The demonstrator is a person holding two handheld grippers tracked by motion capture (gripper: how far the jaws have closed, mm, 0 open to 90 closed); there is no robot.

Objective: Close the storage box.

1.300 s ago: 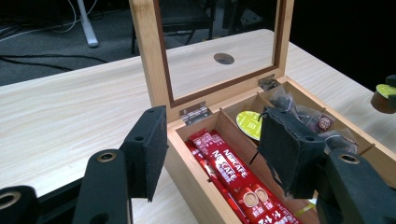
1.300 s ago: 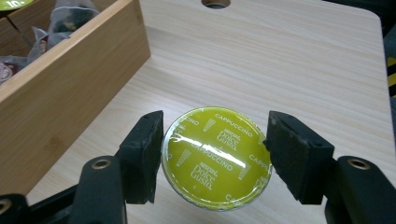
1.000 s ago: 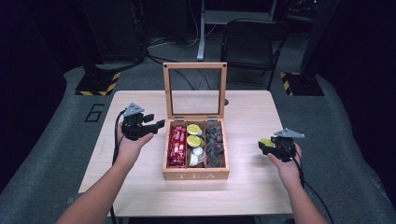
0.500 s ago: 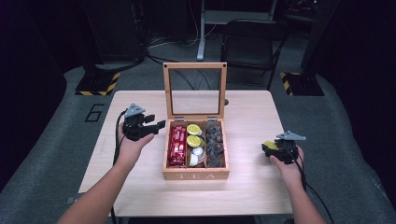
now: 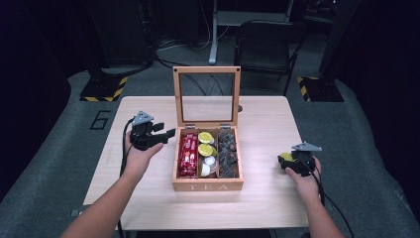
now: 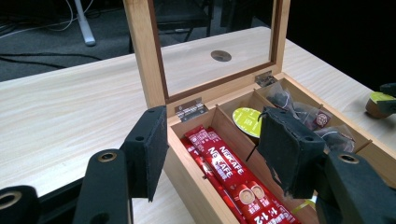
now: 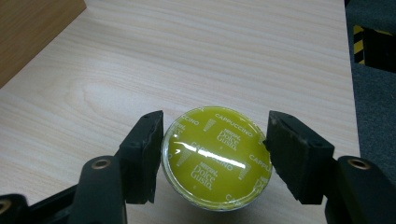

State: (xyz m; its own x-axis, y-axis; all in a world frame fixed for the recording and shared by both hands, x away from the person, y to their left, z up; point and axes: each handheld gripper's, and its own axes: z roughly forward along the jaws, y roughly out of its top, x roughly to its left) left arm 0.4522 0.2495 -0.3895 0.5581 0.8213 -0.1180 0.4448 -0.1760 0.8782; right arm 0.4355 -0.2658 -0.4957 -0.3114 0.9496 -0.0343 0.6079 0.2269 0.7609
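A wooden tea box (image 5: 208, 186) stands mid-table with its glass lid (image 5: 205, 70) upright. It holds red Nescafe sticks (image 6: 224, 168), yellow-green capsules (image 5: 205, 138) and dark sachets (image 6: 303, 112). My left gripper (image 5: 167, 135) hovers just left of the box, open, its jaws (image 6: 210, 149) aimed over the red sticks with nothing between them. My right gripper (image 5: 289, 161) is low over the table to the right of the box, shut on a yellow-green Dolce Gusto capsule (image 7: 215, 158), with a pad against each side. I cannot tell whether the capsule rests on the table.
The light wood table (image 5: 257, 124) has bare surface on both sides of the box and behind the lid. A round hole (image 6: 220, 55) sits in the tabletop behind the box. A chair (image 5: 265, 44) and floor cables lie beyond the far edge.
My right gripper, with the capsule in it, has shifted a little toward the near edge and lower. The left gripper has stayed put.
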